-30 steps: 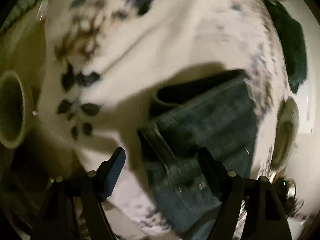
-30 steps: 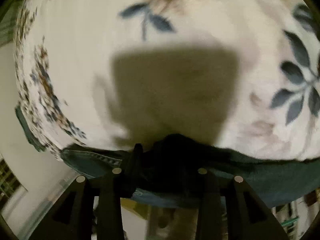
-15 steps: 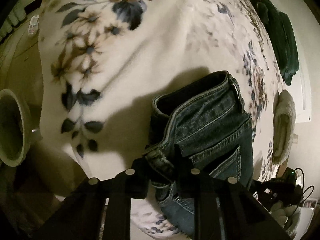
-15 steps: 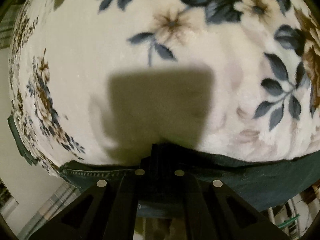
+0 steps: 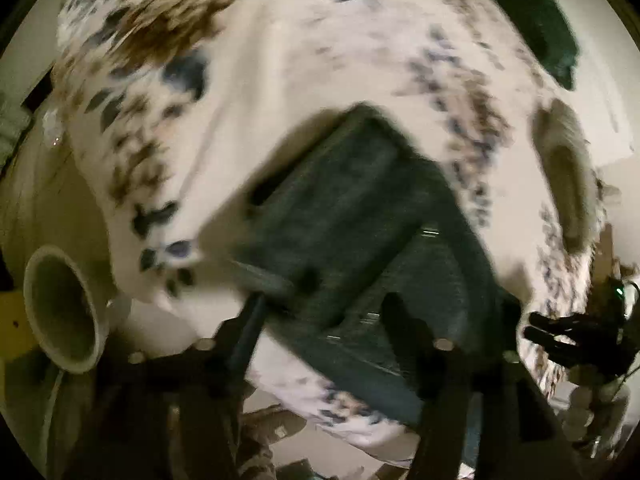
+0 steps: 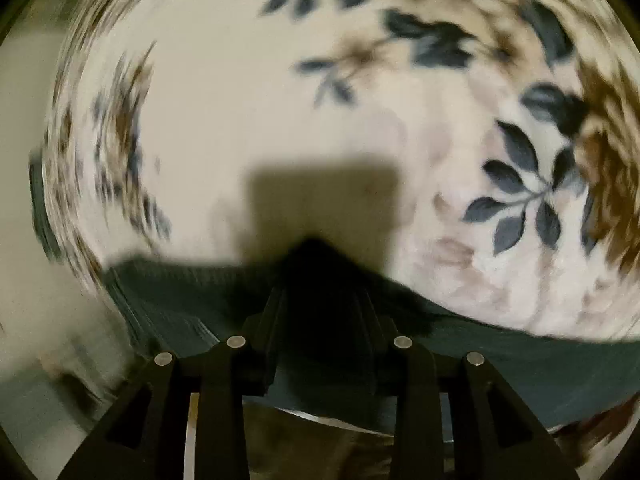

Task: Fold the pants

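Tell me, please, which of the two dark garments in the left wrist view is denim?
The blue jeans, lying mid-frame on the floral blanket; the other, a dark green garment, sits at the blanket's far edge, top right.

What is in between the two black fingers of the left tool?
Blue jeans. In the left wrist view, they lie between the left tool's spread fingers on the flowery blanket.
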